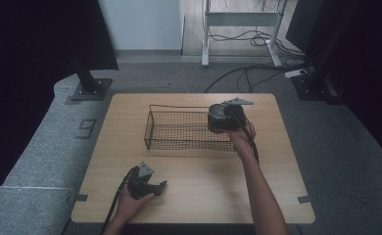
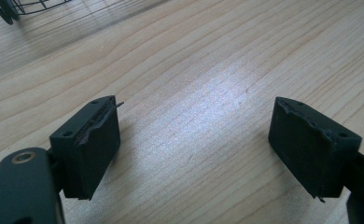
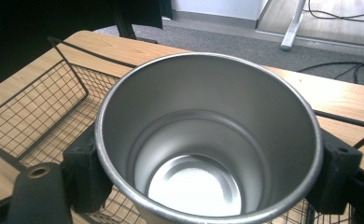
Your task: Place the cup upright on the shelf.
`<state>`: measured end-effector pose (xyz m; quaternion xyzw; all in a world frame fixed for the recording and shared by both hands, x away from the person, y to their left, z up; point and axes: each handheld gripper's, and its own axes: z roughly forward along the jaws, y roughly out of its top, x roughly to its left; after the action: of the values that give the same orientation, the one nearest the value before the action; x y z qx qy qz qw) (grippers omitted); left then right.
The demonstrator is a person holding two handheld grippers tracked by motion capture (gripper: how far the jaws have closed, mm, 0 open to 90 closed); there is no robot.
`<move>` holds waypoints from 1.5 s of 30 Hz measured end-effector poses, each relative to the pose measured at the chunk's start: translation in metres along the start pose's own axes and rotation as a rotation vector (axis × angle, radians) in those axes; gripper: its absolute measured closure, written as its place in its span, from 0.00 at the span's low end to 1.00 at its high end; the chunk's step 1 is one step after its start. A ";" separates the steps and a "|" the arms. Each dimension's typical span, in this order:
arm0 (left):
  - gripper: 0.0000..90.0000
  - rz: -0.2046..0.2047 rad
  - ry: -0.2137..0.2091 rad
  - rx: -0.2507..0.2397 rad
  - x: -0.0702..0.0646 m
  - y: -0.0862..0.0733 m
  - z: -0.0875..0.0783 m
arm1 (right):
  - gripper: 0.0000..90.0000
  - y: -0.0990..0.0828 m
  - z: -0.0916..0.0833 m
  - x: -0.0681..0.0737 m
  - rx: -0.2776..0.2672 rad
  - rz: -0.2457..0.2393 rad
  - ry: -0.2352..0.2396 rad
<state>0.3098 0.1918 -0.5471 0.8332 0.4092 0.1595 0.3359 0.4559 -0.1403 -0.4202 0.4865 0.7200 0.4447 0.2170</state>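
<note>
So I'm sitting at the desk (image 1: 194,196), a pale wood top, and the biggest thing on it is the black wire basket (image 1: 179,129), which is sitting toward the far edge, roughly mid-width and stretching a bit to the right. Next down in size is the steel cup (image 3: 208,144), and that's the thing I'm actually working with: I'm holding it upright at the basket's right end, over the mesh, mouth facing up, and it's shiny and bare inside. From the high view I honestly can't tell whether its bottom is touching the mesh or hanging just above it. My right gripper (image 1: 226,119) is doing the holding, with one pad on each side of the cup just under the rim, so those fingers (image 3: 84,175) are pinching the cup's wall from outside. Over at the near edge, left of the middle, my left gripper (image 1: 155,186) is lying low over bare wood, well apart from the basket, and its fingers (image 2: 89,149) are standing spread wide with just wood grain between them. One corner of the basket is peeking in at the top left of the left gripper view.
</note>
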 end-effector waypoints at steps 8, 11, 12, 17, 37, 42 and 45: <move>0.18 0.000 0.000 0.000 0.000 0.000 0.000 | 0.20 0.000 0.012 -0.003 0.014 0.014 -0.008; 0.18 0.001 0.000 0.001 0.000 0.000 0.000 | 0.20 -0.001 0.015 -0.002 0.016 0.019 -0.006; 0.18 0.002 0.000 0.002 0.000 0.000 0.000 | 0.20 -0.001 0.015 -0.002 0.016 0.019 -0.006; 0.18 0.002 0.000 0.003 0.000 0.000 0.000 | 0.20 -0.005 0.021 -0.002 0.032 0.016 -0.017; 0.18 0.003 -0.001 0.003 0.000 0.000 0.000 | 0.20 -0.028 0.040 -0.009 0.095 0.027 -0.038; 0.18 0.002 -0.001 0.002 0.000 0.000 0.000 | 0.20 -0.031 0.044 -0.008 0.104 0.027 -0.035; 0.18 0.002 0.000 0.002 0.000 0.000 0.000 | 0.20 -0.032 0.046 -0.007 0.112 0.021 -0.035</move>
<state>0.3098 0.1919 -0.5469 0.8340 0.4087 0.1591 0.3349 0.4768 -0.1314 -0.4720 0.5131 0.7348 0.3974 0.1971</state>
